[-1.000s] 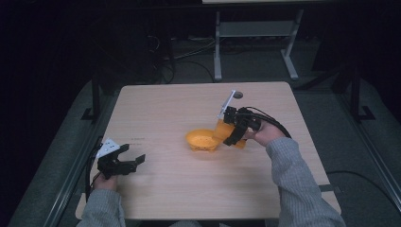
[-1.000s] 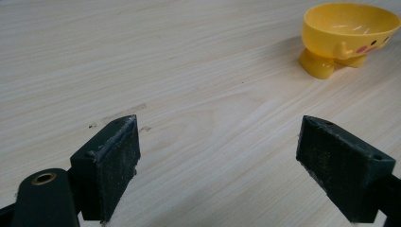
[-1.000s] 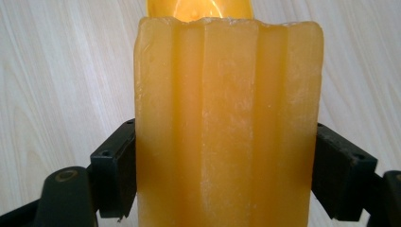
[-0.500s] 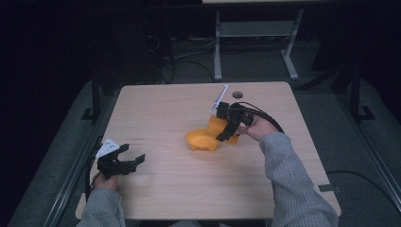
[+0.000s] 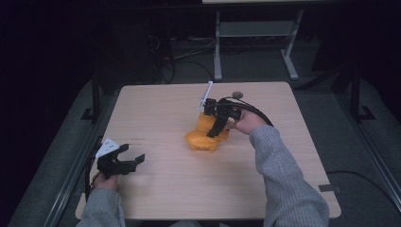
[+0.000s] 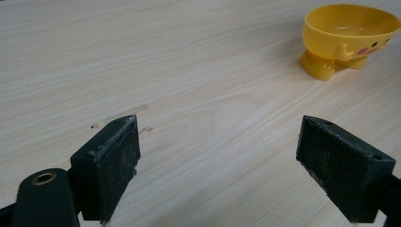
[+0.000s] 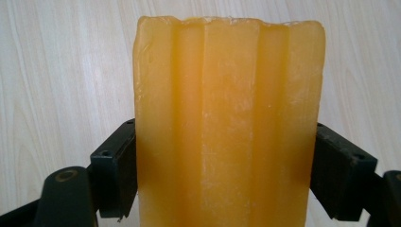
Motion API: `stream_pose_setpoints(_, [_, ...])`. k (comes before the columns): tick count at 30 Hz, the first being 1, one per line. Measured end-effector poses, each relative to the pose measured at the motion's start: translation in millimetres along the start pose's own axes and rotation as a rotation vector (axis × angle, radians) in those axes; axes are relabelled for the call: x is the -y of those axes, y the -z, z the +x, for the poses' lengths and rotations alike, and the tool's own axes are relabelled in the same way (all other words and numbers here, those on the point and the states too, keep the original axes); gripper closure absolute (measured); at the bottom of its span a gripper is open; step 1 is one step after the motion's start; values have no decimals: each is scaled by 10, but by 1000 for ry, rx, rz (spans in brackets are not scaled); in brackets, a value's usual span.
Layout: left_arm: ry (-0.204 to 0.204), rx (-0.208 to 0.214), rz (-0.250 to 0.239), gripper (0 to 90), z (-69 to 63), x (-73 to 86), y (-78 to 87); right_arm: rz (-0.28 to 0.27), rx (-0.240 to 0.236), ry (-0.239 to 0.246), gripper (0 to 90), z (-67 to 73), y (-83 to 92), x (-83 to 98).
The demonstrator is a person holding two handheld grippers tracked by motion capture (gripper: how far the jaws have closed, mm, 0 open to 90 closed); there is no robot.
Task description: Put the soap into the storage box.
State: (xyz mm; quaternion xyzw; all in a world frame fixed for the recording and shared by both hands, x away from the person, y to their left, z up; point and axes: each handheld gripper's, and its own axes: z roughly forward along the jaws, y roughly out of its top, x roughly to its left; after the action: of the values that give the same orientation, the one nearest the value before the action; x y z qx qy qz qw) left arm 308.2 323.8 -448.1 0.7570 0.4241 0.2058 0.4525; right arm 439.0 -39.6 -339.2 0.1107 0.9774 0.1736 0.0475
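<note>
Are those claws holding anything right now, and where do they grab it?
The right claw grips an orange ridged block by its two long sides, near its lower end. The left claw is open over the table, holding nothing.

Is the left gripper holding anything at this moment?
No: in the left gripper view the left gripper has its jaws standing wide apart over bare table, with the yellow bowl farther off.
</note>
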Motion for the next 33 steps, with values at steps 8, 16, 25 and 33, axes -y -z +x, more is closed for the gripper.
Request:
stream_pose_setpoints(8, [-1,1,0,138,0,1,0,3,-16,21,212,5,-67,-109])
stream_pose_setpoints(16, [3,0,-1,138,9,4,2,39,-40,27,212,2,-255,-143])
stream_pose_setpoints(25, [8,1,-11,138,10,5,2,77,-56,36,212,8,-379,-187])
stream_pose_setpoints(33, [9,2,-13,138,10,4,-2,97,-62,48,212,31,-472,-211])
